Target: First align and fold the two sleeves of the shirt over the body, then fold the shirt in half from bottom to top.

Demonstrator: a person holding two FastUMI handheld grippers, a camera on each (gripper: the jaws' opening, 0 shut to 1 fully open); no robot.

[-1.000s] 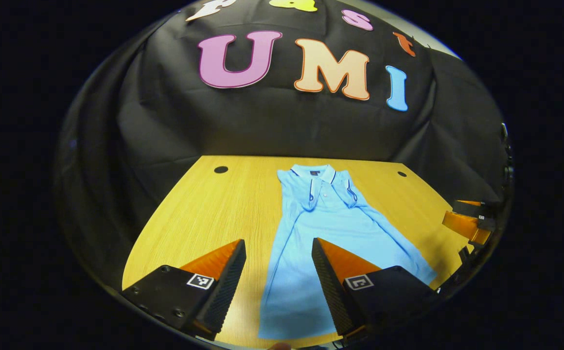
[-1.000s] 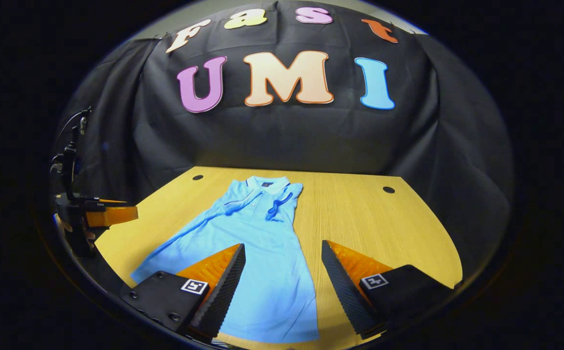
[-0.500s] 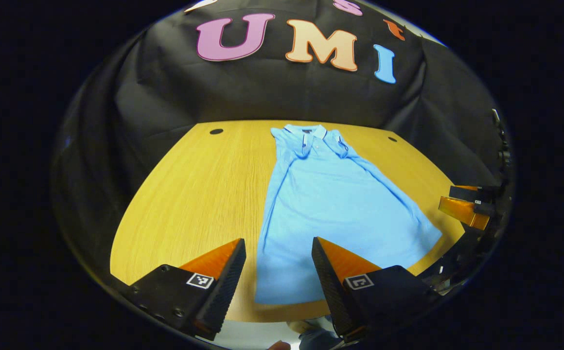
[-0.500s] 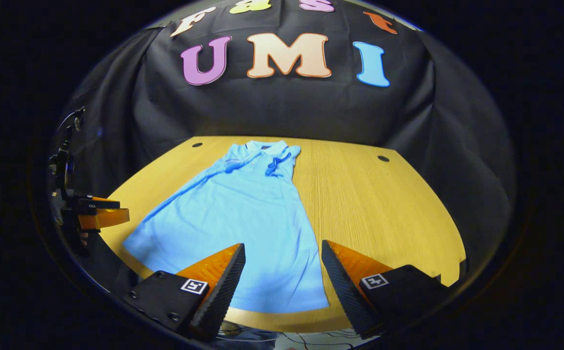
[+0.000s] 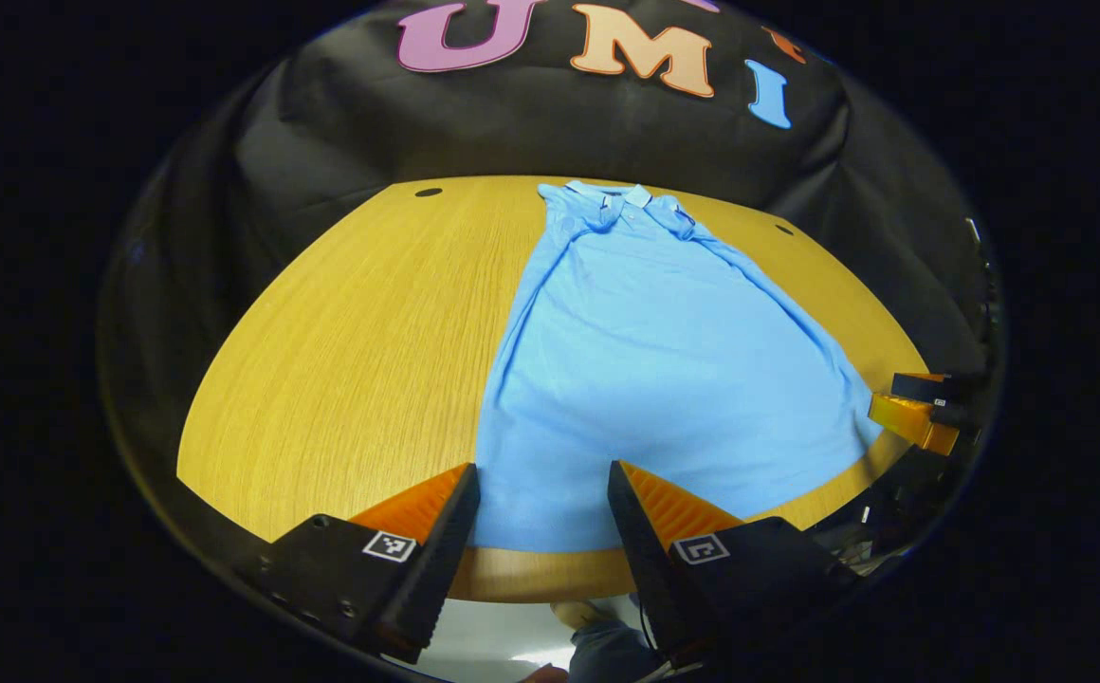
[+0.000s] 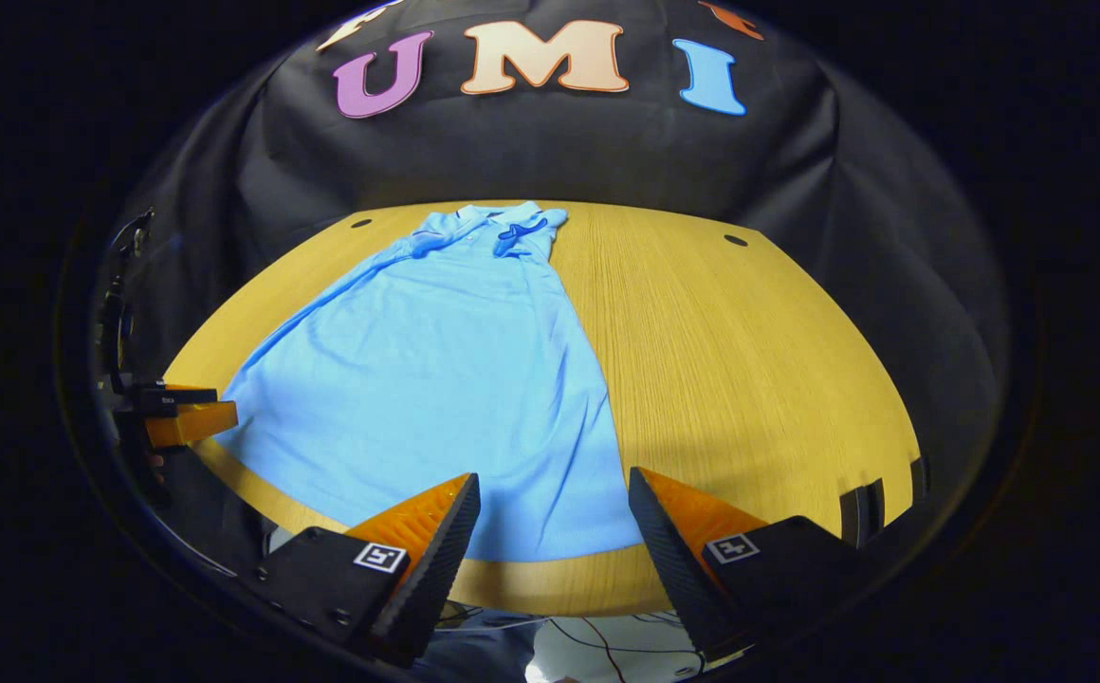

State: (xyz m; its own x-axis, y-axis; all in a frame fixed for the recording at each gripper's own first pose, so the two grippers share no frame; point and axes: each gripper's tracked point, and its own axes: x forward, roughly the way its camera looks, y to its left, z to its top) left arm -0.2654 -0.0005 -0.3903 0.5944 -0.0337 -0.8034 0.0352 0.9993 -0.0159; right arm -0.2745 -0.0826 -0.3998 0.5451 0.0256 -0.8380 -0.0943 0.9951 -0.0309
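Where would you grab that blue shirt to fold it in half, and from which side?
Probably at the bottom hem of the shirt, one corner per gripper, coming in from the near table edge. The hem lies flat just in front of the open left gripper and right gripper, collar at the far end.

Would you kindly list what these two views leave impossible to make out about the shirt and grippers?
- Left gripper view: part of the shirt hem is hidden behind the left gripper's fingers.
- Right gripper view: the right gripper's finger covers part of the hem.
- Sleeves: bunched by the collar, too small to judge alignment.
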